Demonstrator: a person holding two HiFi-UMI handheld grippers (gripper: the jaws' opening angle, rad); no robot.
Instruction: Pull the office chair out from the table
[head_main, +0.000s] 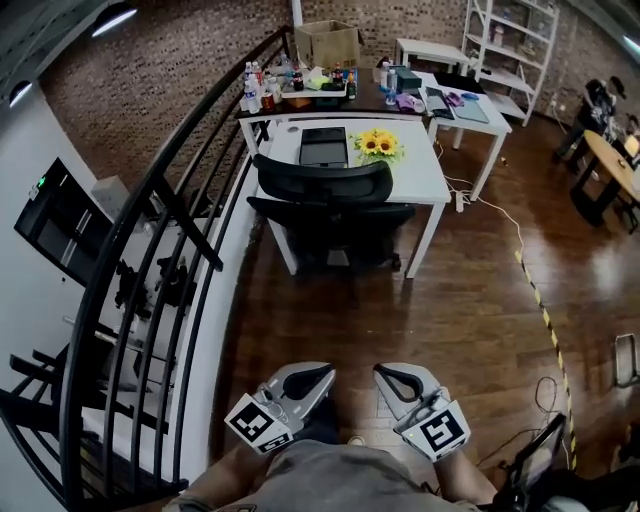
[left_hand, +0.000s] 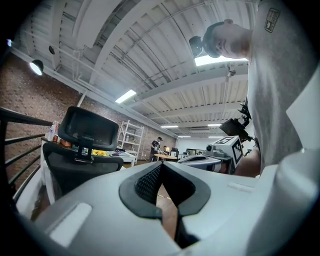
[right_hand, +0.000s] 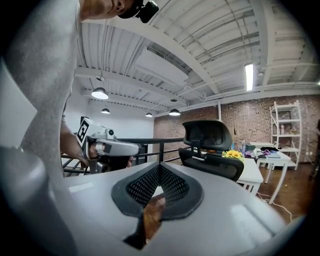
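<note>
A black office chair (head_main: 325, 205) is tucked under the front of a white table (head_main: 425, 180), its backrest toward me. Both grippers are well short of it, over the wooden floor at the bottom of the head view. My left gripper (head_main: 322, 372) is shut with nothing between its jaws. My right gripper (head_main: 382, 371) is also shut and empty. In the left gripper view the chair (left_hand: 82, 150) stands ahead at the left, with the left gripper (left_hand: 160, 164) in front. The right gripper view shows the chair (right_hand: 210, 147) ahead at the right of the right gripper (right_hand: 159, 165).
A black stair railing (head_main: 160, 260) runs along the left, close to the chair's side. On the table lie a laptop (head_main: 323, 146) and sunflowers (head_main: 378, 144). A darker table with bottles (head_main: 300, 95) stands behind. A cable (head_main: 520, 260) trails on the floor at right.
</note>
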